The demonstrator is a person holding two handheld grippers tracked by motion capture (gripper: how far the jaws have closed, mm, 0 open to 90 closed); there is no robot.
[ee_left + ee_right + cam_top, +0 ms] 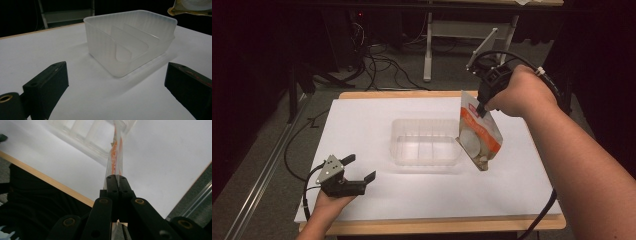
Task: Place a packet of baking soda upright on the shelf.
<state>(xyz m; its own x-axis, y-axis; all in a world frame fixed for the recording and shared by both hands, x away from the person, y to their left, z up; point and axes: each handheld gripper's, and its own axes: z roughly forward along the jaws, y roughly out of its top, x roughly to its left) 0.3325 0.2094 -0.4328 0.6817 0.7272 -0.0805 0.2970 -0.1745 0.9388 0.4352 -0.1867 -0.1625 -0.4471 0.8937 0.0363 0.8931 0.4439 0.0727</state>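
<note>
The right gripper (482, 106) has its fingers clamped shut on the top edge of a pouch (478, 135), orange & white w/ a clear window showing pale round pieces inside. The pouch hangs off the table (377, 200), tilted, its lower end just beside the right end of the bin (427, 142), over the white surface. In the right gripper view the fingers (113, 185) sit pressed together w/ the pouch (115, 157) edge-on between them, running away toward the blurred bin (82, 137) at top. The left gripper (360, 169) rests low near the table's front left corner, held by the left hand (329, 202), fingers spread wide w/ nothing between them, well apart from the bin. In the left gripper view its two fingers (53, 80) frame the translucent bin (130, 40), which stands upright on the table w/ two dividers inside making three compartments; a corner of the pouch (191, 7) shows at top right, above & past the bin's far end.
</note>
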